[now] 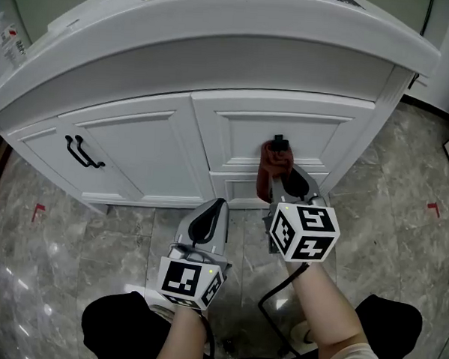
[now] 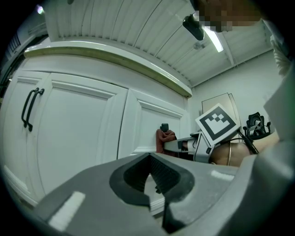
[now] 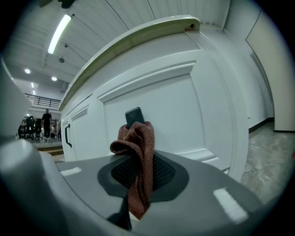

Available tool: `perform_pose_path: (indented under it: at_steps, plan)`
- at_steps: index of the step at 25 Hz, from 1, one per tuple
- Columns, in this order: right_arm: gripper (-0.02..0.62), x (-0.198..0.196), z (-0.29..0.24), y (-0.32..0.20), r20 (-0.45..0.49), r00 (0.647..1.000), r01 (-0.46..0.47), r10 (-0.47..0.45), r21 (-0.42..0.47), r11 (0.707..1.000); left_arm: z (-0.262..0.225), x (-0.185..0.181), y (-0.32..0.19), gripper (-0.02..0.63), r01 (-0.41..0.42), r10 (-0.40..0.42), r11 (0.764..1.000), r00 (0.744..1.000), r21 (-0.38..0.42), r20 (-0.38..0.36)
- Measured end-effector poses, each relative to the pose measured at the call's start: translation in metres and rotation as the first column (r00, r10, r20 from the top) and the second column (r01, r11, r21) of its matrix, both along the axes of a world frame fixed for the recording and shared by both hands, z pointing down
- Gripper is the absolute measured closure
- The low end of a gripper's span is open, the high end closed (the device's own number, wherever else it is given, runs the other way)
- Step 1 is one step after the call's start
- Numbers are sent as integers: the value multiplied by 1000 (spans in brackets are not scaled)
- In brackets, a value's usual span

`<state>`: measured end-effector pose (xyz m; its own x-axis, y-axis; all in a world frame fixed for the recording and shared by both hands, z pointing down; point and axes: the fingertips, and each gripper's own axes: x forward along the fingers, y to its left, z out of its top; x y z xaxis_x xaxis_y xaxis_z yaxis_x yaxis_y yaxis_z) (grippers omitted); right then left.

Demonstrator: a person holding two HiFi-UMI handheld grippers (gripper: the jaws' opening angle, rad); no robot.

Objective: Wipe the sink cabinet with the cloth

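1. The cabinet is white and panelled, and every door in view is shut, so its inside cannot be seen.
2. Two black bar handles sit side by side on the doors at the left. A small black knob sticks out of the right door.
3. The cloth is reddish-brown and bunched into a narrow strip. It sits on the right door, just below the knob, and appears to press against the panel.
4. In the right gripper view the cloth has its long axis along the jaws. One end hangs out behind the pads; the other is folded over in a loop ahead of the tips and points at the door.
5. The right tongs are clamped on the cloth, with the jaws closed down to the thickness of the fabric. They point forward and up at the door.
6. The left tongs hang lower, beside the right tongs and clear of the cabinet, aimed at the seam between the doors.
7. In the left gripper view the left tongs have their jaws together at the tips and nothing between them.
8. The floor is grey marbled tile, with a red mark to the right.
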<state>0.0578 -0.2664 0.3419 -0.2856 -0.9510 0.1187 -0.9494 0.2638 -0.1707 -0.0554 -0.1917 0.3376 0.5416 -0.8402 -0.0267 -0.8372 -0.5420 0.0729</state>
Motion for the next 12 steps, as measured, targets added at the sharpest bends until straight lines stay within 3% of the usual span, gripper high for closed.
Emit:
perform_pose_path:
  at_steps: [12]
  plan:
    - [514,86,-2,6,9,995,-103,103,-7,995,9,56,-2,606,-75,75,997,997,-1,32]
